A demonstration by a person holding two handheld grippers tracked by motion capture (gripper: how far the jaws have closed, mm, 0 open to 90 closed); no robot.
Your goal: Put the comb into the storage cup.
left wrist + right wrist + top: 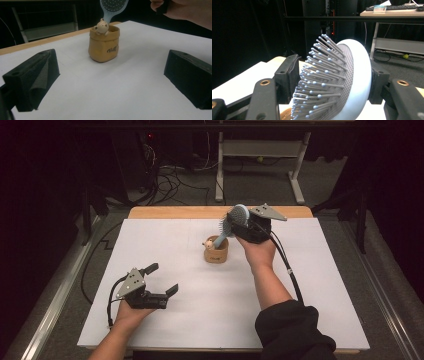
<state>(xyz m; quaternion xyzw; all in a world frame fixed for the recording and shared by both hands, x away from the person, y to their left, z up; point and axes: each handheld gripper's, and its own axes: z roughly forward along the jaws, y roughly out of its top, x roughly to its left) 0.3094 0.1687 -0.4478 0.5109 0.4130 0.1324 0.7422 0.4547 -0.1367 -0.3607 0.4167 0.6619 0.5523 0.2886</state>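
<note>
A light blue hairbrush (234, 220) stands tilted with its handle down in a small tan pot (216, 251) at the middle of the white table. My right gripper (240, 222) is shut on the brush head; in the right gripper view the bristles (322, 82) and pale back fill the space between its jaws. A small bear figure (101, 25) peeks over the pot's rim (103, 46). My left gripper (162, 279) rests open low at the front left, well short of the pot, with nothing between its jaws.
The white sheet (310, 285) covers the table, with a wooden edge (170, 212) at the back. Behind the table are desk legs (219, 165) and loose cables (170, 182) on the floor. A black cable (287, 265) trails from the right gripper along the forearm.
</note>
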